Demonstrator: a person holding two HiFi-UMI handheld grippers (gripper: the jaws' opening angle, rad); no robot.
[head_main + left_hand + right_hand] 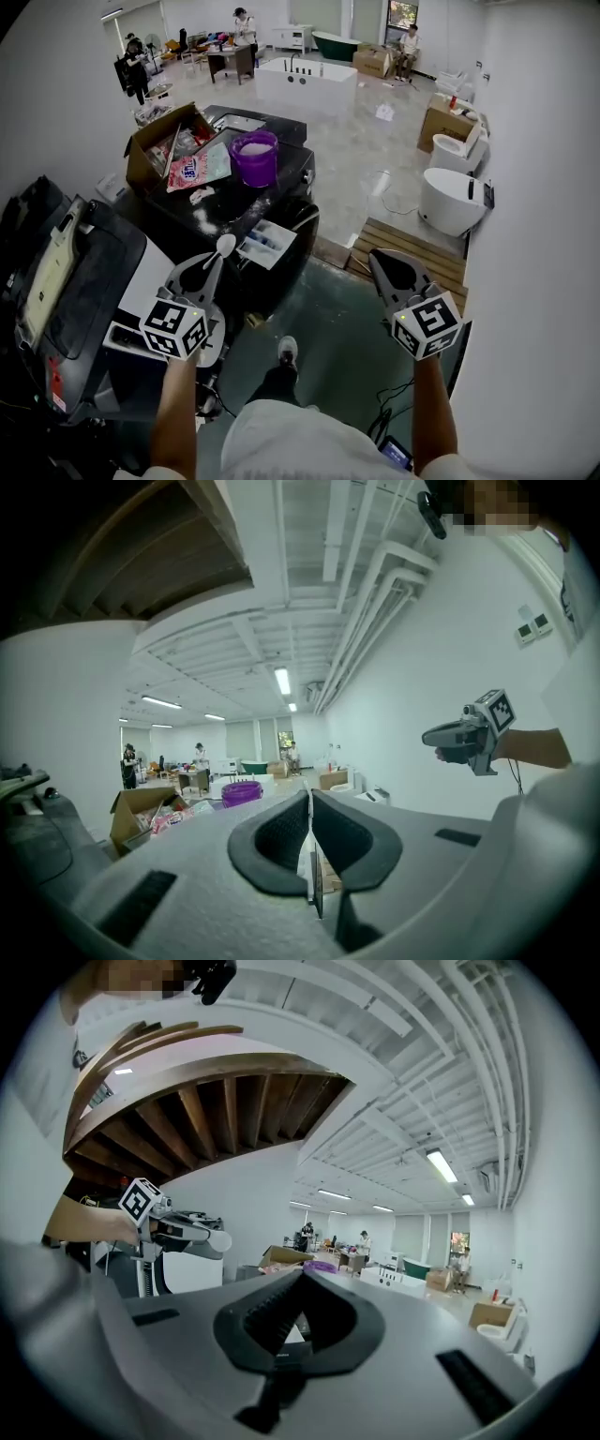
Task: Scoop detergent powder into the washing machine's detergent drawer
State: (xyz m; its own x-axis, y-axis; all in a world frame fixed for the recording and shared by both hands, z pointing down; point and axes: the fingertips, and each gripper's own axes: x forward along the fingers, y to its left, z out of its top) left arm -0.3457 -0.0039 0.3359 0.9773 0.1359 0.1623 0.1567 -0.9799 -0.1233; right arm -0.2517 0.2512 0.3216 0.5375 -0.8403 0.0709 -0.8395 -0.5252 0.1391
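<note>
Our left claw (208,270) is clamped on the handle of a white scoop (226,246), whose bowl hangs just beside the open drawer (268,244). Our right claw (382,265) is closed on nothing, well apart to the side. Beyond the drawer, the purple tub (253,157) of powder stands on the machine's black surface (220,211). We cannot tell whether the scoop is loaded or the drawer filled, so we judge the pouring is not yet done.

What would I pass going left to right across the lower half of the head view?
black appliance → left gripper, jaws shut on a white scoop → open detergent drawer → right gripper, jaws shut
</note>
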